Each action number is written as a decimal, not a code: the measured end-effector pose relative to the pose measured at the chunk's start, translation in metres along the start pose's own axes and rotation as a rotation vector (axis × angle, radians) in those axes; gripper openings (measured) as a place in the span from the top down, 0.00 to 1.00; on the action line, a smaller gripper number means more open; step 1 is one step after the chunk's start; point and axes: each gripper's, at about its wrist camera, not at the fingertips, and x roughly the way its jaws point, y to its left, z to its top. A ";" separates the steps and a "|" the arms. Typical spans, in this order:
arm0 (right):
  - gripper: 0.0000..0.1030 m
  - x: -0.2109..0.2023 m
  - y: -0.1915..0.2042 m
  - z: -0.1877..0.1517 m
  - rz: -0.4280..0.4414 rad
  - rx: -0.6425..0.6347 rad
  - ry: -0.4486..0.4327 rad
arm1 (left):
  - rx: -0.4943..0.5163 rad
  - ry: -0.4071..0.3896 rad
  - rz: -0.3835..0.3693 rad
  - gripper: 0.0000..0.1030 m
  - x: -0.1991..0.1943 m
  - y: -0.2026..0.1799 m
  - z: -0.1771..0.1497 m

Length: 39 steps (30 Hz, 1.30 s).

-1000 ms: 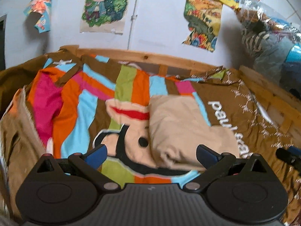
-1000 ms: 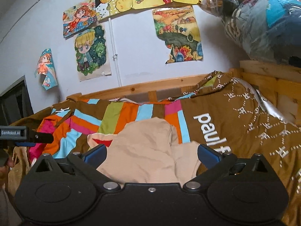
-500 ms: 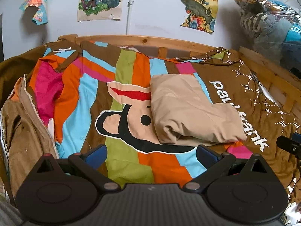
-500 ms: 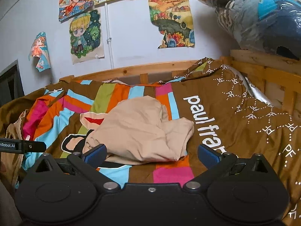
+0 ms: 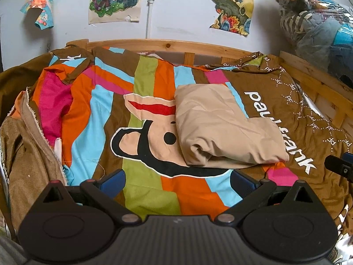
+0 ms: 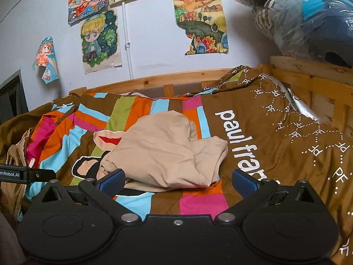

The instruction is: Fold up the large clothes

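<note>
Garment folded, both tools free

The tan garment (image 5: 222,125) lies bundled on the bed (image 5: 154,190); left tool (image 5: 176,181) and right tool (image 6: 177,182) gape wide, empty; little seems left.

Folded beige garment (image 5: 222,128) on striped bedspread (image 5: 154,81)

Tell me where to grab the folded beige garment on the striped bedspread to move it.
Grip the folded beige garment at its thick rolled near edge, coming low from the front with the right gripper. The layers bunch there into a raised lip, so open jaws could probably pinch all of them; the far part lies flat.
</note>
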 end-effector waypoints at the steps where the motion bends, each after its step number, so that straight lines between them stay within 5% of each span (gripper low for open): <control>1: 0.01 0.000 0.000 0.000 0.000 0.000 0.000 | -0.001 0.000 0.000 0.01 0.000 0.000 0.000; 39: 0.01 0.000 0.001 0.000 0.000 0.002 0.001 | 0.008 0.011 0.000 0.01 0.003 0.001 -0.003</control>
